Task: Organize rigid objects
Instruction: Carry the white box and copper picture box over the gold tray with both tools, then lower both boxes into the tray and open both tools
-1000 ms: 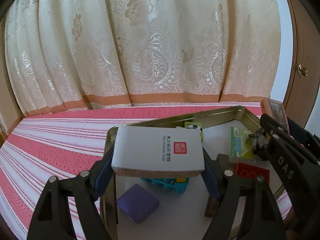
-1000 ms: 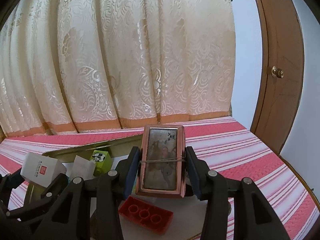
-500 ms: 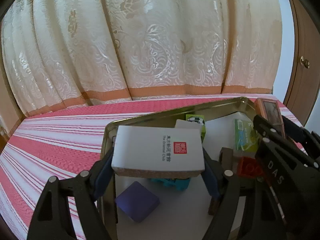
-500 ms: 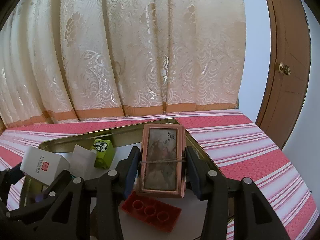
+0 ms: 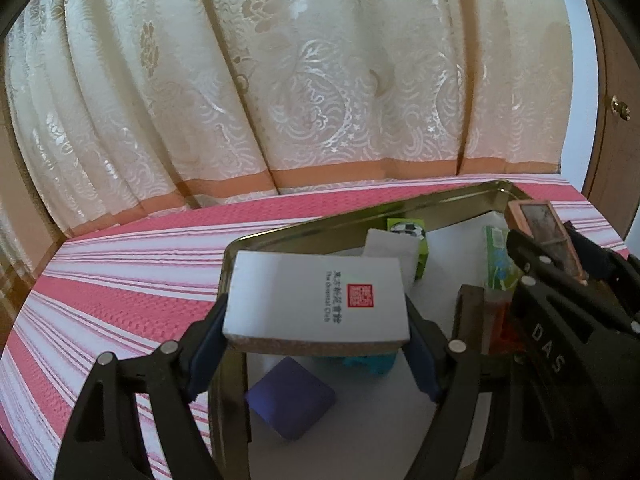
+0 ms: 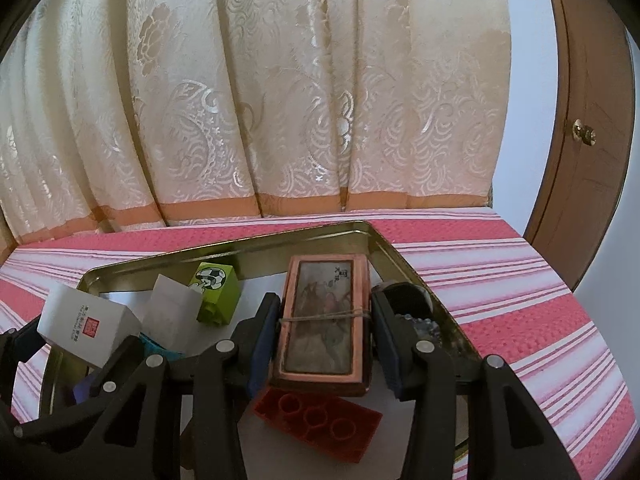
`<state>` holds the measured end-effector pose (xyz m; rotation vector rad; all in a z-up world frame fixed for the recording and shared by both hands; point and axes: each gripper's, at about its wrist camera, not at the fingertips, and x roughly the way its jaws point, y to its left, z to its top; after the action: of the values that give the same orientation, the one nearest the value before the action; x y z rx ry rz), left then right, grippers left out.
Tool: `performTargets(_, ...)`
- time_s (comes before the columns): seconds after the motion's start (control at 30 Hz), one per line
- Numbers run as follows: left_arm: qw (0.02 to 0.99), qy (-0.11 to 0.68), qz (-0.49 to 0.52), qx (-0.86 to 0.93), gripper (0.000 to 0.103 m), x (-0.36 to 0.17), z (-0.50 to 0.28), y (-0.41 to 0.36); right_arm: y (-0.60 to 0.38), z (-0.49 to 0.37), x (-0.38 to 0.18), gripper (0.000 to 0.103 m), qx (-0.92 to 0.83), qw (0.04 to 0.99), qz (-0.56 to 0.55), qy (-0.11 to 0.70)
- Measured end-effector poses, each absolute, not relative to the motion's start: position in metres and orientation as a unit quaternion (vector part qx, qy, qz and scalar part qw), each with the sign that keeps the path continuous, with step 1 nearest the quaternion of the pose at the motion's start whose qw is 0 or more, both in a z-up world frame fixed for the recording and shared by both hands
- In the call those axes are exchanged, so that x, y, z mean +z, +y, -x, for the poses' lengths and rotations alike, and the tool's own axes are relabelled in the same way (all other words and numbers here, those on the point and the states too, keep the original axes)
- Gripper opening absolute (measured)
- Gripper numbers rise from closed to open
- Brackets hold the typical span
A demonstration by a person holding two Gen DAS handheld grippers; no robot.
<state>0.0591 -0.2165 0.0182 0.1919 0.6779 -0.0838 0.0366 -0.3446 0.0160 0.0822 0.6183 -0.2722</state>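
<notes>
My left gripper (image 5: 316, 344) is shut on a white box with a red seal (image 5: 316, 300) and holds it above the left end of a gold metal tray (image 5: 360, 216). My right gripper (image 6: 326, 340) is shut on a copper-framed picture box (image 6: 324, 312) over the tray's right part (image 6: 392, 244). The white box also shows at the left of the right wrist view (image 6: 86, 320), and the picture box at the right of the left wrist view (image 5: 544, 232).
The tray holds a purple square (image 5: 290, 398), a teal piece (image 5: 370, 362), a green soccer-print block (image 6: 218, 292), a white box (image 6: 172, 308), a red studded brick (image 6: 316, 416) and a green packet (image 5: 498, 260). The tray lies on a red-striped cloth (image 5: 120, 280), with a curtain behind and a wooden door (image 6: 588, 140) at right.
Both grippers have tilted down and moved forward over the tray, so more of its contents show. Each still holds its box.
</notes>
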Motion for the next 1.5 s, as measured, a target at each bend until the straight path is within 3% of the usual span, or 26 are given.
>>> performTargets(0.5,0.933,0.348,-0.095,-0.018,0.080,0.017,-0.062,-0.219,-0.345,-0.040,0.014,0.052,-0.134,0.943,-0.041,0.303)
performTargets(0.53,0.932,0.351,-0.092,-0.019,0.081,0.017,-0.062,-0.219,-0.346,-0.040,0.013,0.059,-0.132,0.943,-0.045,0.301)
performTargets(0.57,0.932,0.351,-0.091,-0.022,0.083,0.016,-0.061,-0.219,-0.347,-0.041,0.012,0.076,-0.131,0.944,-0.051,0.299)
performTargets(0.6,0.931,0.351,-0.094,-0.023,0.085,0.016,-0.061,-0.219,-0.350,-0.043,0.010,0.086,-0.136,0.940,-0.059,0.306)
performTargets(0.63,0.930,0.352,-0.098,-0.026,0.093,0.016,-0.061,-0.221,-0.353,-0.044,0.008,0.097,-0.135,0.937,-0.072,0.315)
performTargets(0.67,0.928,0.357,-0.101,-0.035,0.103,0.016,-0.060,-0.223,-0.355,-0.045,0.006,0.098,-0.131,0.935,-0.083,0.320)
performTargets(0.87,0.921,0.358,-0.138,-0.061,0.103,0.005,-0.053,-0.238,-0.340,-0.047,0.007,0.098,-0.121,0.939,-0.040,0.321)
performTargets(1.5,0.931,0.343,-0.096,-0.079,0.102,0.008,-0.055,-0.226,-0.349,-0.037,0.012,0.098,-0.152,0.940,-0.047,0.301)
